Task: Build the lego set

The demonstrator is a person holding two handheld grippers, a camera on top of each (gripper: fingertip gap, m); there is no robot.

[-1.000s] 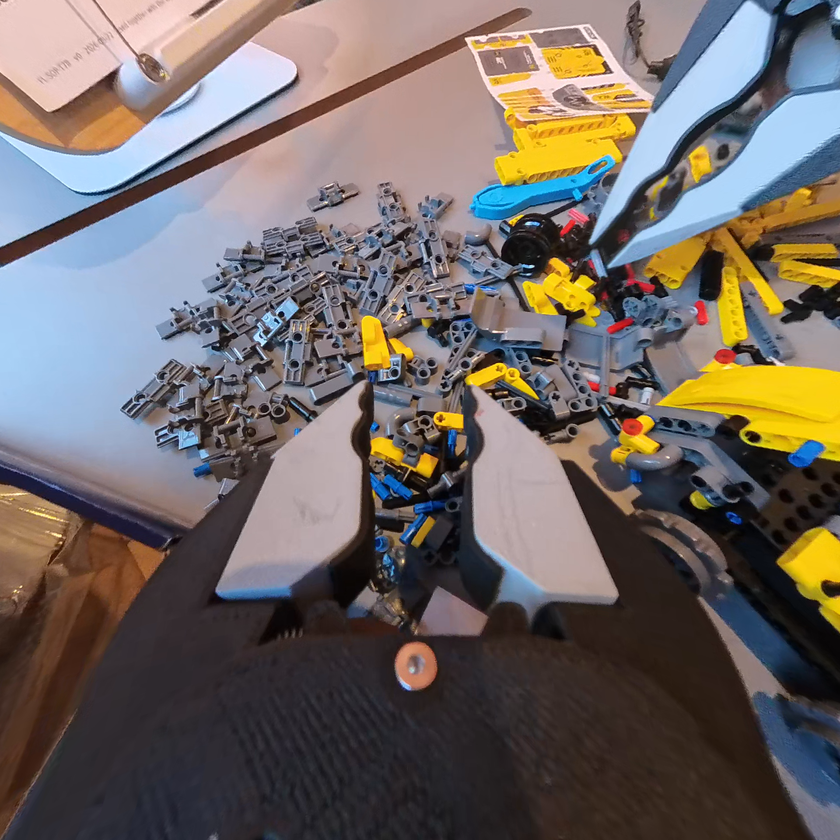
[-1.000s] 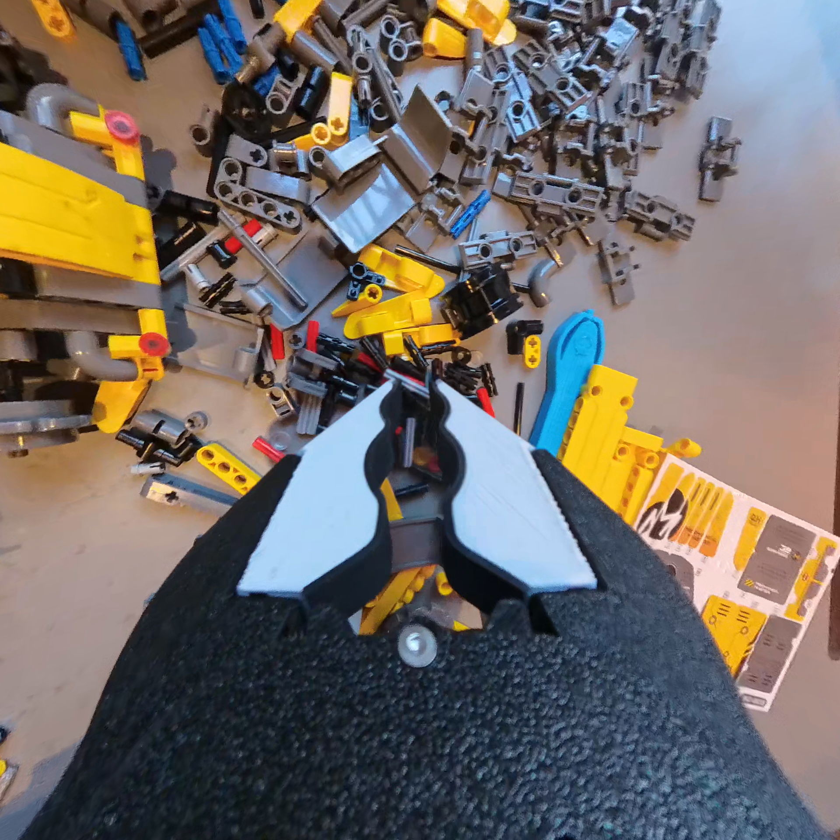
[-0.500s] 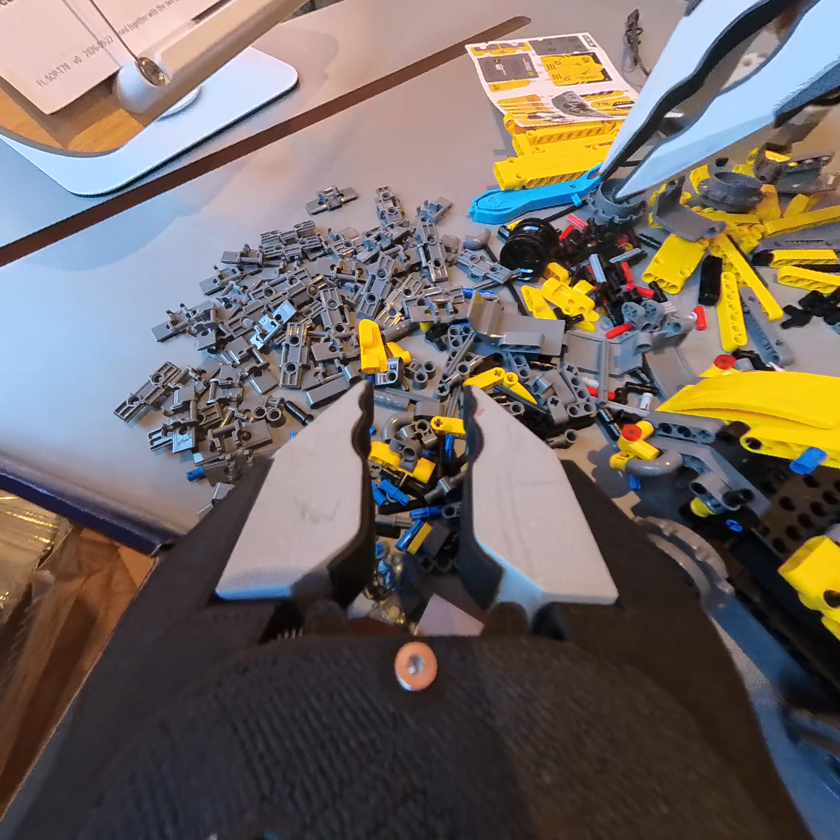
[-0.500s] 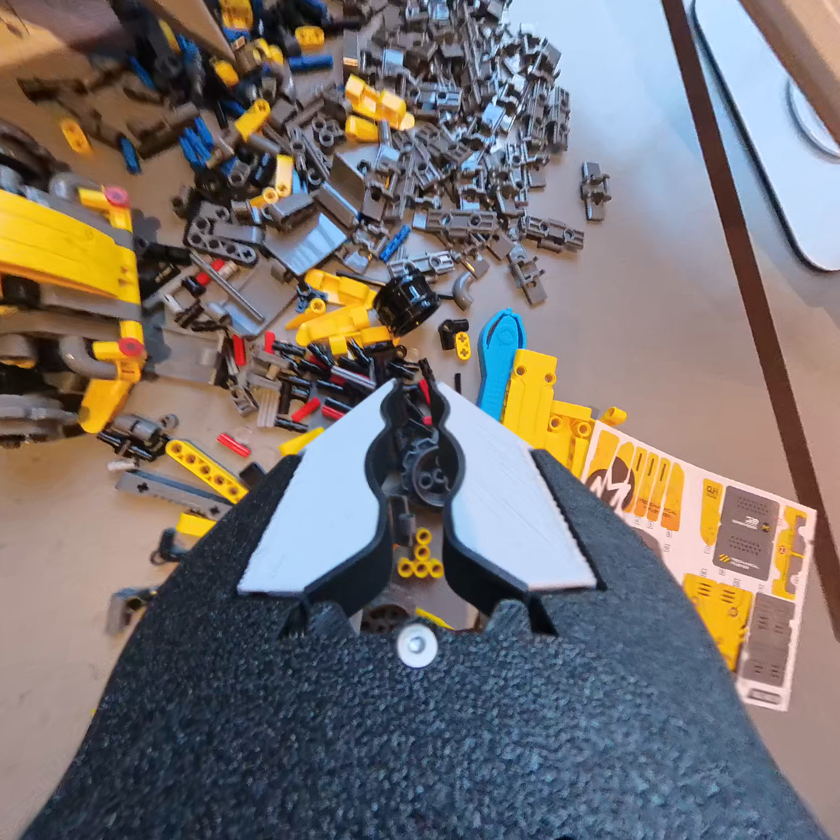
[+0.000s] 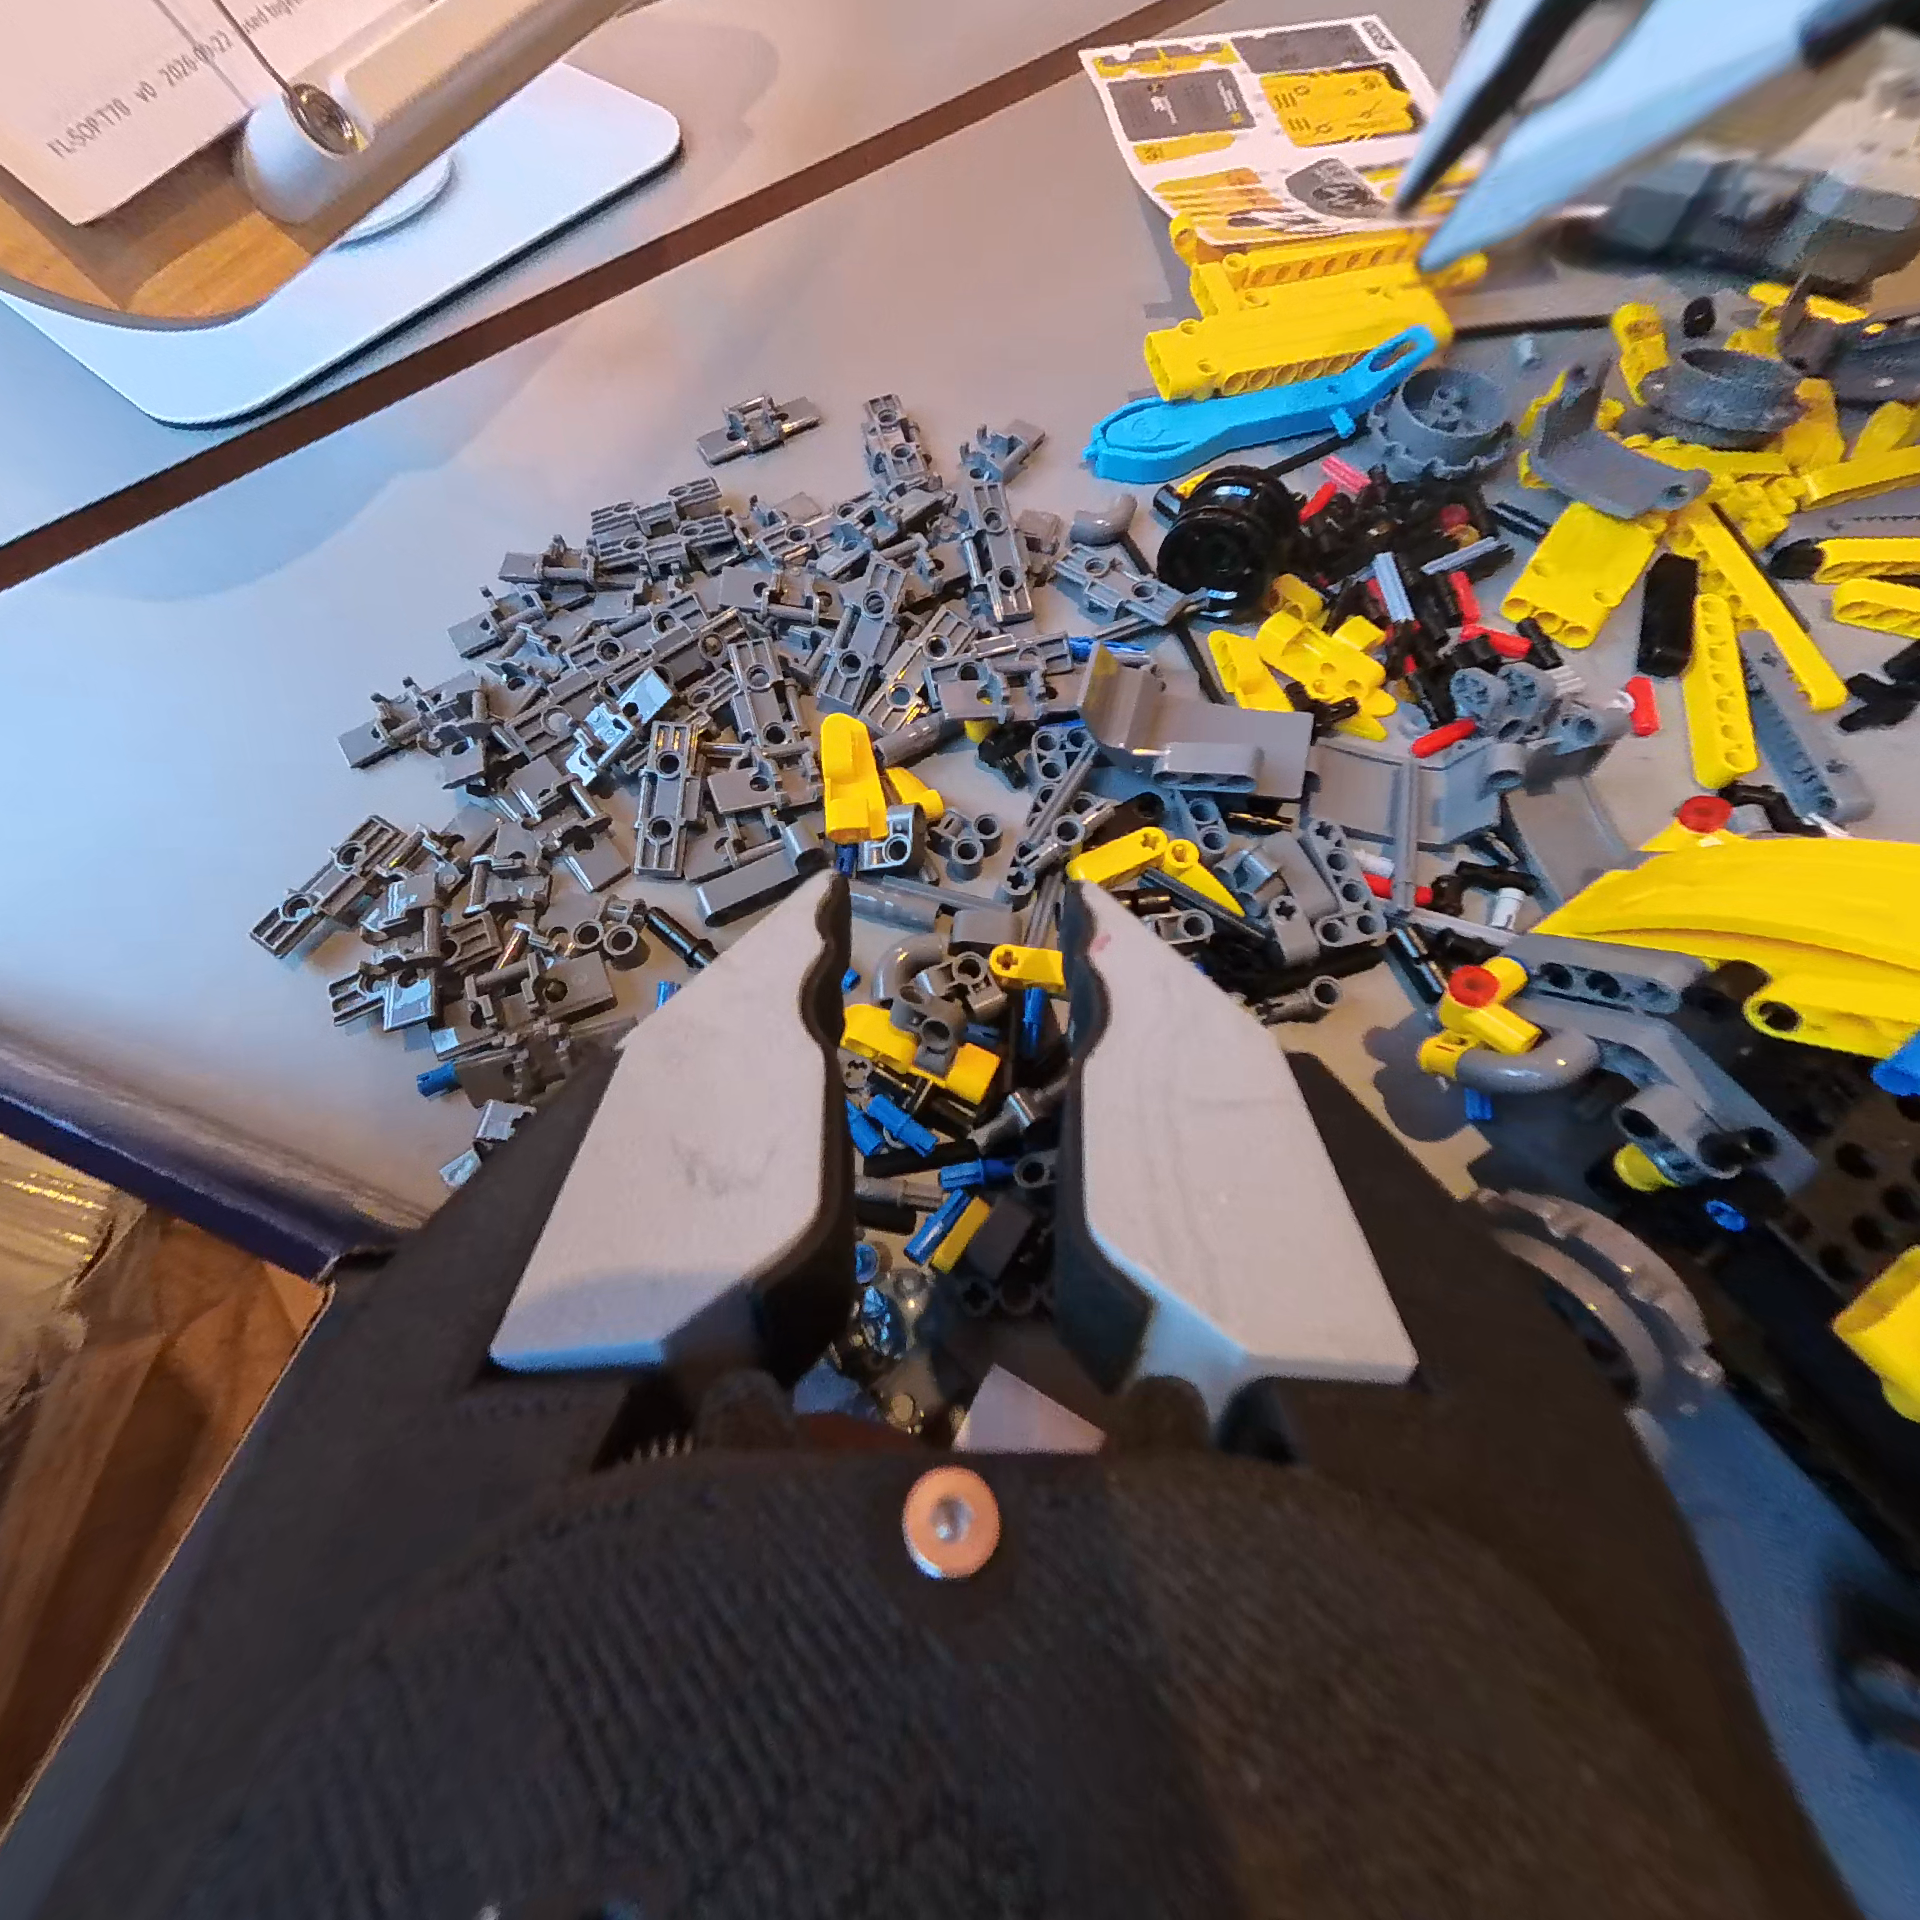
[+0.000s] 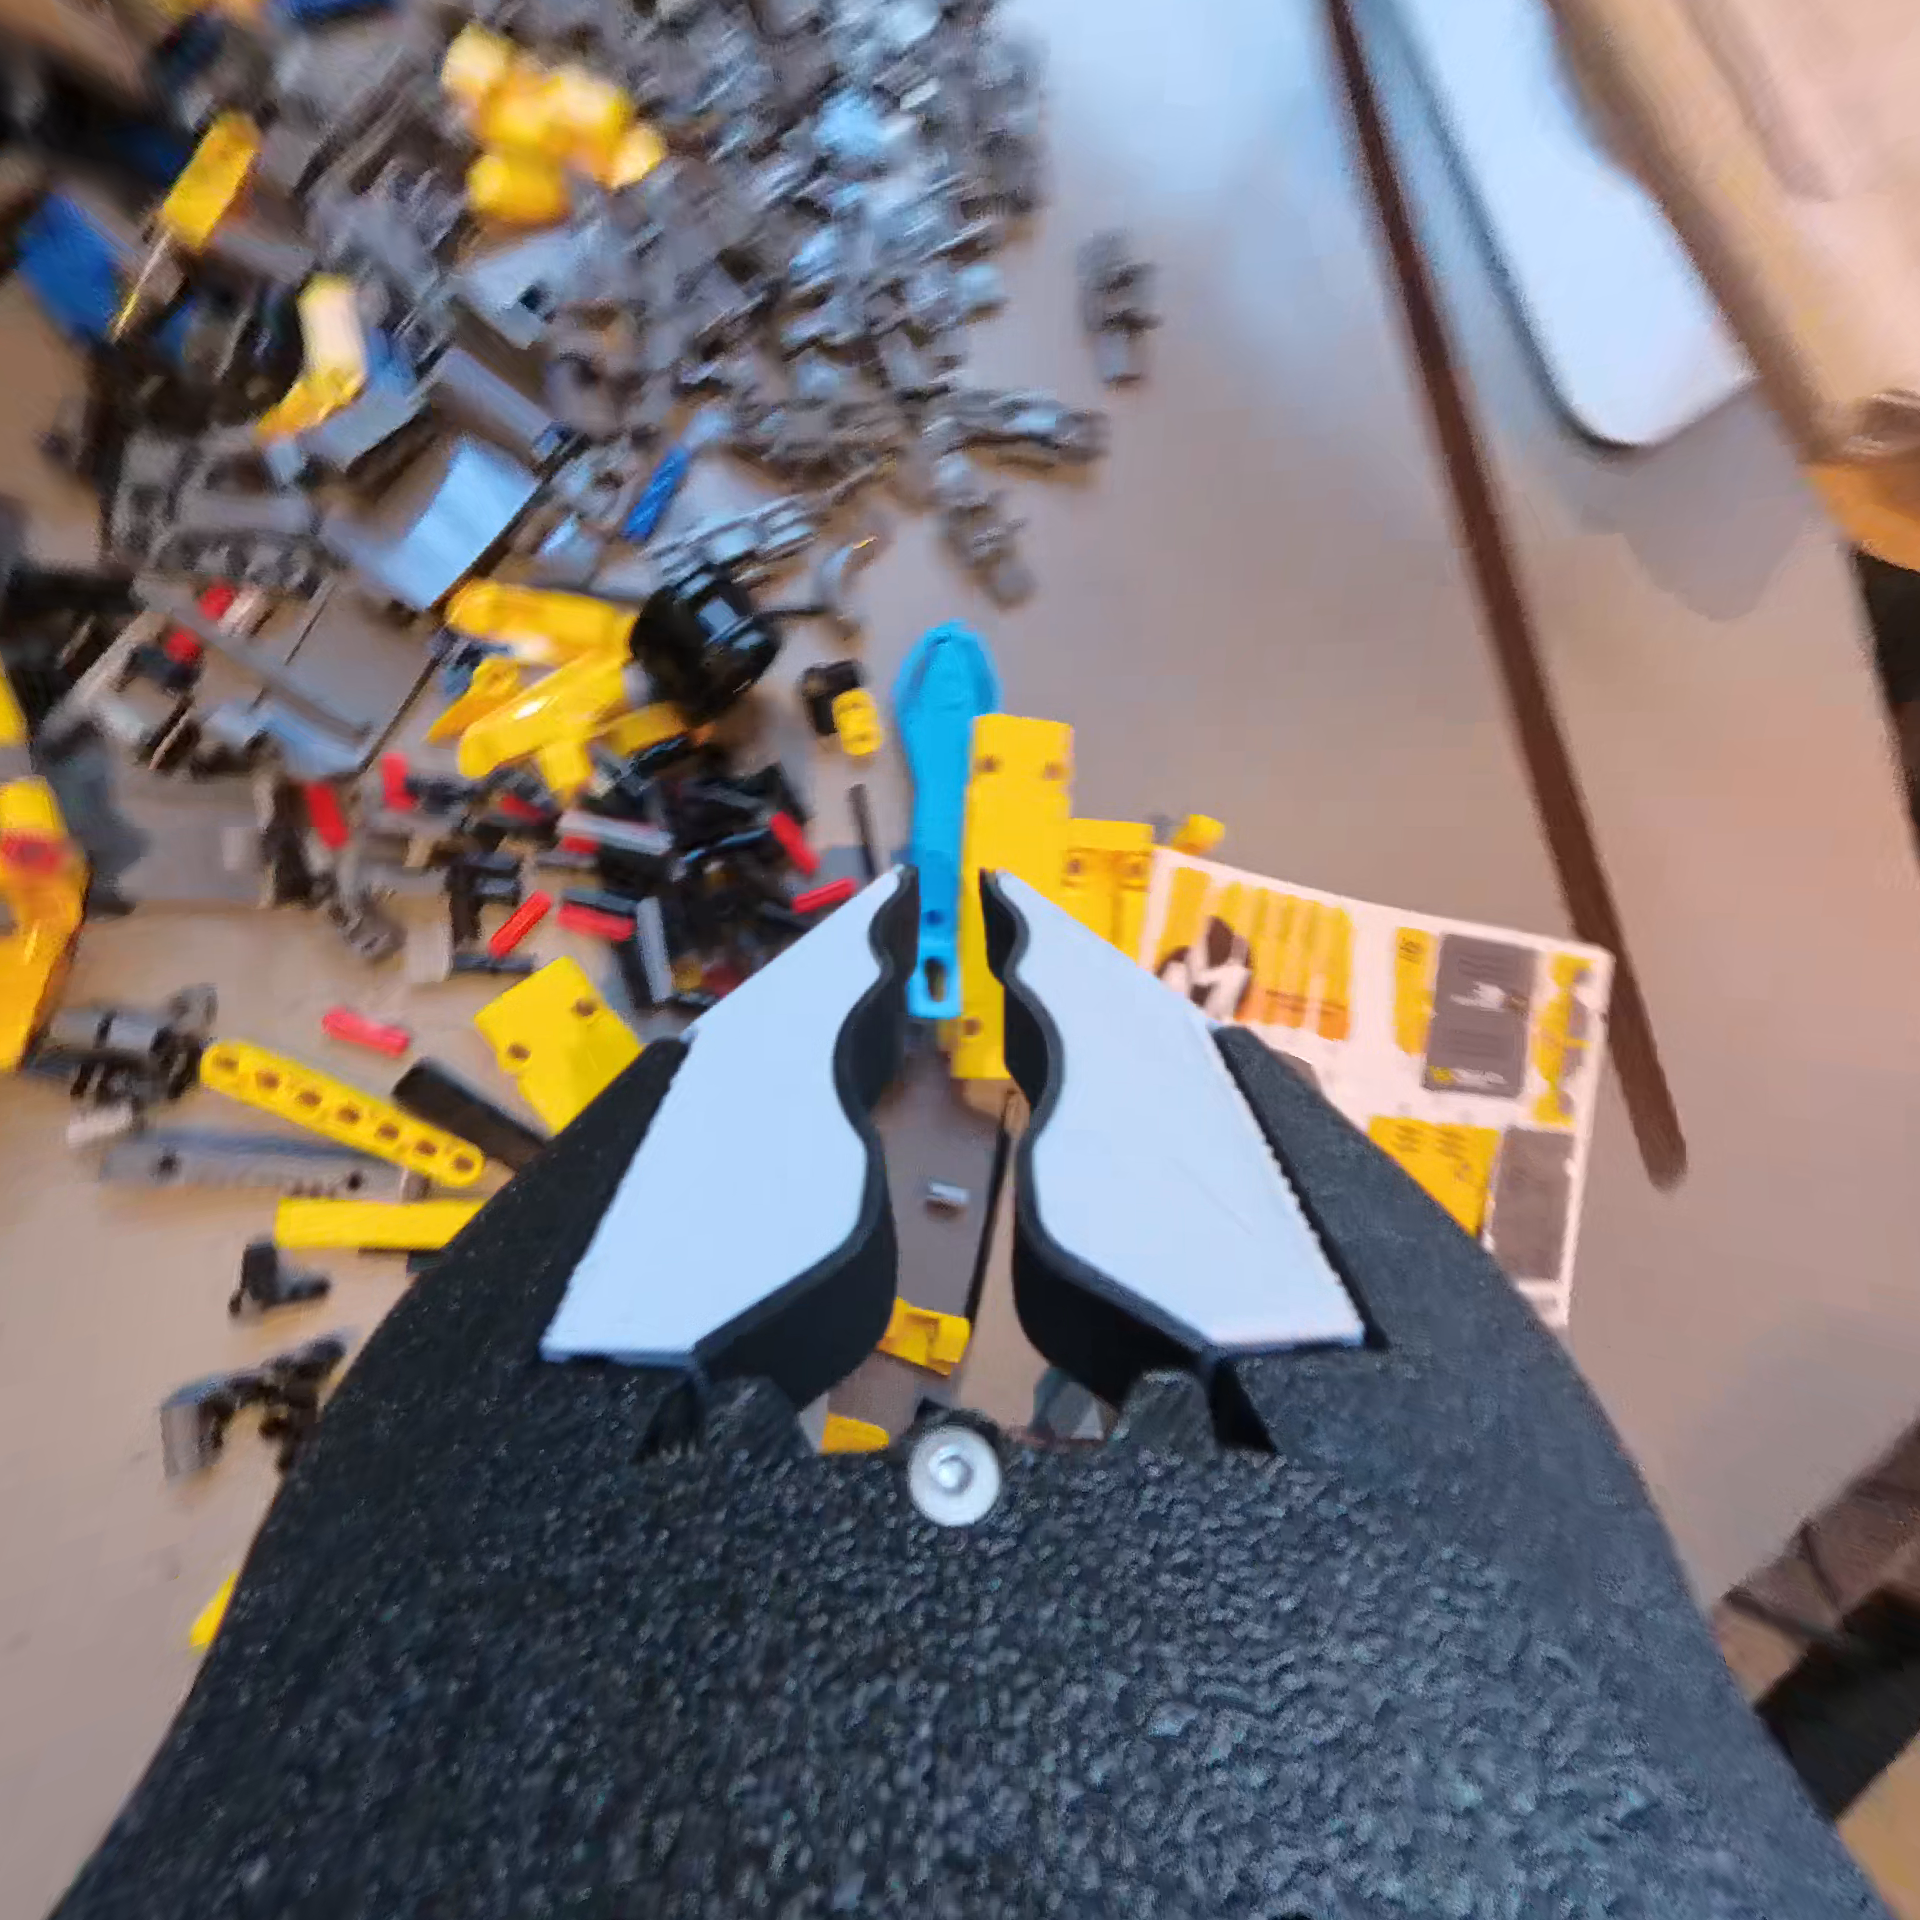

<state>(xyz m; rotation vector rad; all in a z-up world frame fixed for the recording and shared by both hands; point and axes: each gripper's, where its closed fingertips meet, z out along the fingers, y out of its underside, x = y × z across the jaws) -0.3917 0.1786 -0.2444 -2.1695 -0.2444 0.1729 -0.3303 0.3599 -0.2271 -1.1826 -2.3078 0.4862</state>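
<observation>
Left gripper [image 5: 951, 894] is hovering over the near edge of a grey table [image 5: 208, 675], its jaws standing well apart and clamping nothing; directly below the gap a jumble of small blue, black and yellow pins [image 5: 935, 1081] is lying, with the wide heap of grey pieces [image 5: 675, 707] spreading just beyond the fingertips; a partly built yellow model [image 5: 1766, 935] is sitting to its right.

Right gripper [image 6: 945, 875] is hanging above the far side of the spread, its own view smeared by motion blur; its jaws are standing a narrow slit apart with nothing between them; through that slit the handle of a blue tool [image 6: 940, 727] is showing, flat on the table and not gripped; yellow beams [image 6: 1018, 790] are lying just beside the tool, a sticker sheet [image 6: 1455, 1018] is touching them on the far side, and a black wheel hub [image 6: 707, 644] is resting near the tool's broad end.

In the left wrist view a grey toothed drum [image 5: 1444, 405] is lying loose beside the tool's handle; a pale monitor stand [image 5: 468, 208] is occupying the far corner.
</observation>
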